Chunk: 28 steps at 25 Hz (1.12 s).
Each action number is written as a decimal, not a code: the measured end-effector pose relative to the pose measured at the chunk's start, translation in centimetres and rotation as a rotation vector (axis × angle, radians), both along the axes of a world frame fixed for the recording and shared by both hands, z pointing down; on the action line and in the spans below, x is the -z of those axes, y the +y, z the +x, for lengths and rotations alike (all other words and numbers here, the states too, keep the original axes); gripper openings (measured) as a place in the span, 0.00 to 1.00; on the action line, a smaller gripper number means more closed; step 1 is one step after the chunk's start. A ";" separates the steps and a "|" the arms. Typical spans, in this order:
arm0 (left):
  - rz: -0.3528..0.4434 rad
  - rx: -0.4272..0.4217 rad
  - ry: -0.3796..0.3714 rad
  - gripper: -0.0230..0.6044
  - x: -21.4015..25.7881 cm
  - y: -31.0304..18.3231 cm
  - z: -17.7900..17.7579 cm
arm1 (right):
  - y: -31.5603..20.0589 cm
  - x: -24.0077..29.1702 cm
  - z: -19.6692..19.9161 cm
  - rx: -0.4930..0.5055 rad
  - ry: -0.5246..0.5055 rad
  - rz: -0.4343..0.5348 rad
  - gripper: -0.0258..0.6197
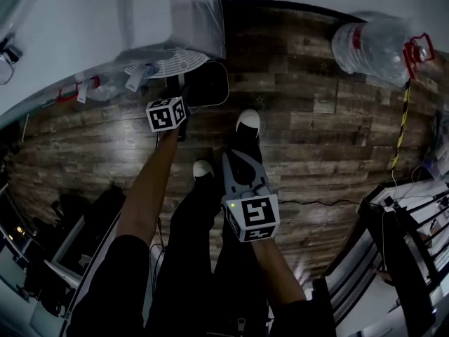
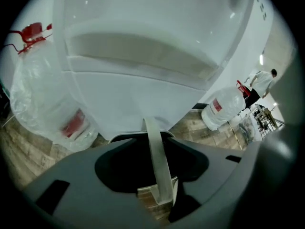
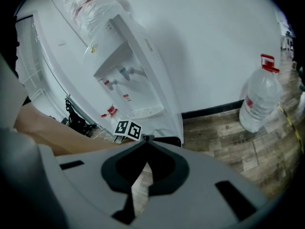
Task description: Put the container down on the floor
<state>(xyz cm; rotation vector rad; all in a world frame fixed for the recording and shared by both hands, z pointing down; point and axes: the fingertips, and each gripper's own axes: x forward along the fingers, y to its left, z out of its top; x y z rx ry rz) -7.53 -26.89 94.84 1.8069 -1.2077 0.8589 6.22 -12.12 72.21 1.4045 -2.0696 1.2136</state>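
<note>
Wood-plank floor (image 1: 316, 132) lies open to the right as far as a water jug (image 1: 372, 44), while a white water dispenser (image 1: 105, 34) closes off the left. At its base the black container (image 1: 208, 83) sits on the floor. Only the left gripper view shows the left gripper (image 2: 152, 149) released, jaws spread around the container's pale handle strap (image 2: 159, 166). The right gripper (image 3: 145, 141) is clenched on nothing

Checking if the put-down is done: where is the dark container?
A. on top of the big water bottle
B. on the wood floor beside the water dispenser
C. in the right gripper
B: the head view shows the dark container sitting on the floor at the foot of the water dispenser.
</note>
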 end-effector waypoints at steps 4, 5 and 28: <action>0.036 0.062 0.000 0.32 2.9 0.7 -1.6 | 0.0 1.1 -0.4 -0.014 -0.002 0.018 0.05; 0.043 0.071 0.005 0.27 3.7 0.9 -1.9 | 0.0 1.4 -0.5 -0.016 0.000 0.022 0.05; 0.418 -0.180 0.067 0.06 41.2 6.4 -2.5 | -1.9 25.5 -4.8 -0.025 0.116 0.262 0.05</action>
